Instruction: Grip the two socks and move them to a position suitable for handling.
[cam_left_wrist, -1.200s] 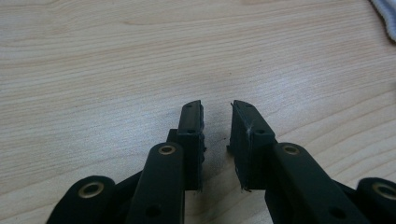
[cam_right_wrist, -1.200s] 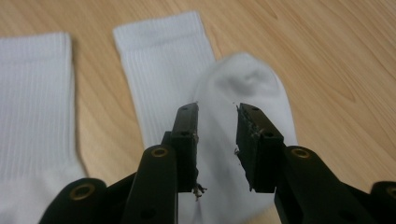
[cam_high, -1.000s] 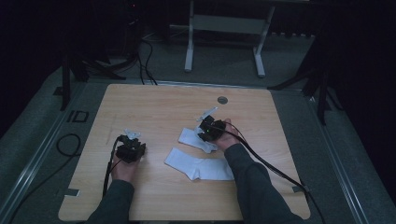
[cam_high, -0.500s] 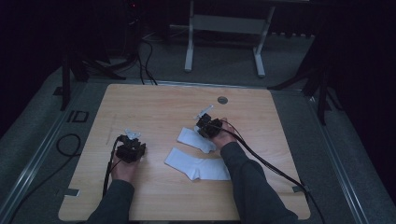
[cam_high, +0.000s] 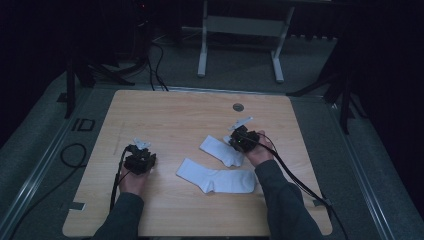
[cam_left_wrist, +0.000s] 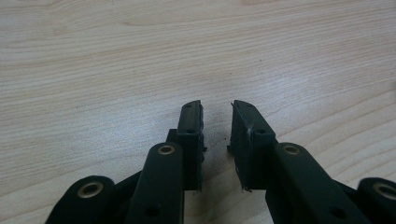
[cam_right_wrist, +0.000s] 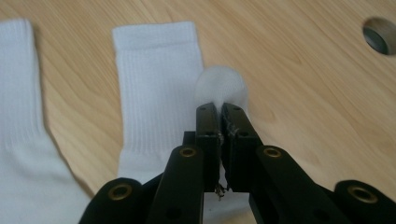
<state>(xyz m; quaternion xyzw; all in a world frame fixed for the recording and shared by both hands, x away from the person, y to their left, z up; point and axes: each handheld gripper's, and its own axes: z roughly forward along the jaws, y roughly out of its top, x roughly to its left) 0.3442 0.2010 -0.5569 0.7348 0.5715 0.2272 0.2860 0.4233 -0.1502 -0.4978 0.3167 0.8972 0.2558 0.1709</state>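
Note:
Two white socks lie on the wooden table (cam_high: 175, 115). My right gripper (cam_high: 235, 137) (cam_right_wrist: 219, 109) is shut on the rounded end of the upper sock (cam_high: 219, 150) (cam_right_wrist: 156, 84), which is lifted and bunched just past the fingertips. Its jaws have just been closing, with the sock's cloth between them. The ribbed cuff of that sock lies flat to the left in the right gripper view. The lower sock (cam_high: 217, 181) (cam_right_wrist: 18, 102) lies flat beside it. My left gripper (cam_high: 140, 150) (cam_left_wrist: 217, 107) rests over bare wood at the table's left, open by a narrow gap with nothing in it.
A round cable hole (cam_high: 238, 107) (cam_right_wrist: 380, 35) sits near the table's far edge. Beyond the table stand a metal frame (cam_high: 240, 30) and cables (cam_high: 155, 65) on the grey floor. A cable trails from each gripper toward the front edge.
My right gripper has closed on the upper sock's end and shifted a little to the right with it. The left gripper has stayed where it was.

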